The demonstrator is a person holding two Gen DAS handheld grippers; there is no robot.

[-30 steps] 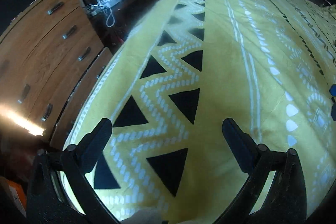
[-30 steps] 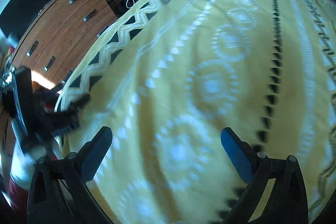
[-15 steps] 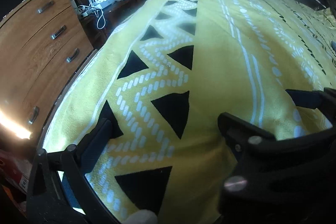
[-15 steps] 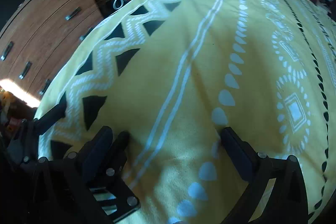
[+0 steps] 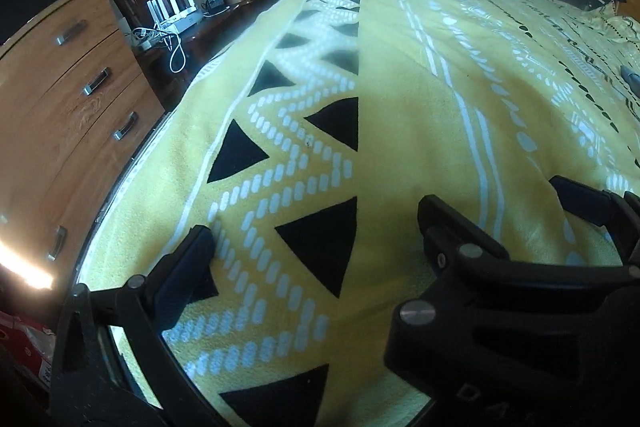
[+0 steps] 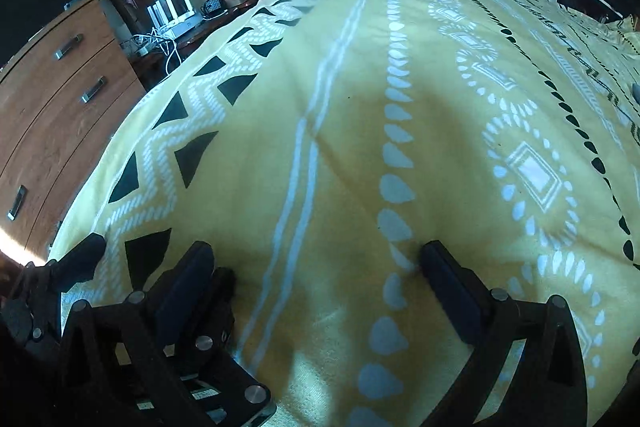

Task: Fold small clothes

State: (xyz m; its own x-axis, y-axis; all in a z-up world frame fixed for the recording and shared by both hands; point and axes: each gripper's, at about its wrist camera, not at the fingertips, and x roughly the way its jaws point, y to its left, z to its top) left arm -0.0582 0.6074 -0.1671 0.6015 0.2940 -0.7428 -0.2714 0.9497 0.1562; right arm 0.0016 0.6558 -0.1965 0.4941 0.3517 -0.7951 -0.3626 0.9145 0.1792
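Both grippers, left (image 5: 316,231) and right (image 6: 316,259), jaws wide, touch the yellow blanket (image 5: 400,115).

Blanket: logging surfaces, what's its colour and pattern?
Yellow blanket with black triangles and white zigzags; left wrist view.

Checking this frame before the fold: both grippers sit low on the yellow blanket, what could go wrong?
1. The left gripper and right gripper sit so close their frames overlap in view; they could collide.
2. No small garment is visible nearby, so the open fingers might pinch the yellow blanket instead.
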